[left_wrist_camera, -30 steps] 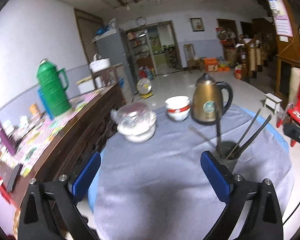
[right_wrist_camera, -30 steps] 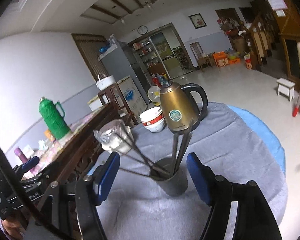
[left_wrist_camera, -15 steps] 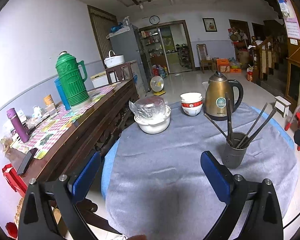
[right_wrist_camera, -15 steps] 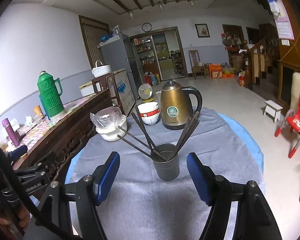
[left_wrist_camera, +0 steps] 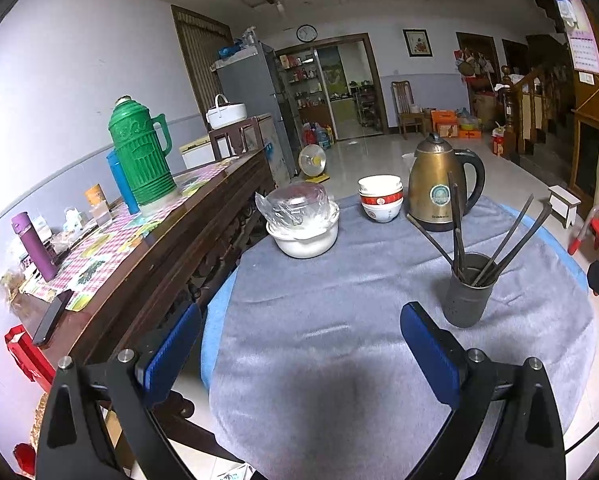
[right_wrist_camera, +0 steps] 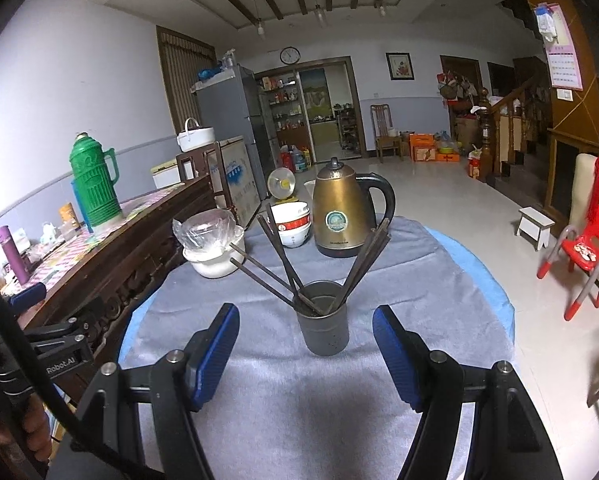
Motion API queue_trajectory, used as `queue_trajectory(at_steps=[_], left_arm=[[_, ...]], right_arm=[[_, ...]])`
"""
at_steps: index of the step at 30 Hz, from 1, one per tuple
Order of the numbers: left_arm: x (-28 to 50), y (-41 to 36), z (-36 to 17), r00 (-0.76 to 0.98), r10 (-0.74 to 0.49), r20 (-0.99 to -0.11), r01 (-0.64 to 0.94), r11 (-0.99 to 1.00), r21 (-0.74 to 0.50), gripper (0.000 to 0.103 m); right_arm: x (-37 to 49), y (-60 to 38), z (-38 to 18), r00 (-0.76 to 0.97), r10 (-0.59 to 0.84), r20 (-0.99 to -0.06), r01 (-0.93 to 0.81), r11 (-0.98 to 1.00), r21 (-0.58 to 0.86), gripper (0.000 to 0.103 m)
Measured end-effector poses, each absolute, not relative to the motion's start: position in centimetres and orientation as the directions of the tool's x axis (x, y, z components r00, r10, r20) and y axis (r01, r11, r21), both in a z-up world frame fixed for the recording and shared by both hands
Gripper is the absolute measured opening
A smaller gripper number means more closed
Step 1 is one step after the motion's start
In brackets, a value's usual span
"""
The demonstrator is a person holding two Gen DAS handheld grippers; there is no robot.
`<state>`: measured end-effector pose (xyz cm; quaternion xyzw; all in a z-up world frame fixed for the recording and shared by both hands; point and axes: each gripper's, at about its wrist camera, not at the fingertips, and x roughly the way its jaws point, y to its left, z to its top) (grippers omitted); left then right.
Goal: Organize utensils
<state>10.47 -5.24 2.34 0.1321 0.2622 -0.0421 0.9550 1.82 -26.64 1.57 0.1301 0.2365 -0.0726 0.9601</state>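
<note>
Standing upright on the grey cloth of the round table, the dark utensil cup is holding all the chopsticks by their lower ends, which is likely why they are fanning out instead of lying flat. Their long axes are running steeply upward: some are leaning left toward the covered white bowl, others are tilting right in front of the bronze kettle. The right gripper is hovering just short of the cup with its jaws spread wide and nothing between them. The left gripper is facing bare cloth, its jaws equally wide and empty, with the cup off to its right. No loose utensil is showing on the table, so the sorting is looking finished.
</note>
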Motion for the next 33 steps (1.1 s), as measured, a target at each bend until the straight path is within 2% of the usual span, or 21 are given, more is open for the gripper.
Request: queue_trajectory(at_steps=[33], left_arm=[[12.0,-6.8,1.2,0.839,-0.007,-0.544,0.168,0.954,0.248,0.1]], right_arm=[[3.4,-28.2,-0.2,0.855,-0.093,-0.509,0.227,0.952,0.206,0.073]])
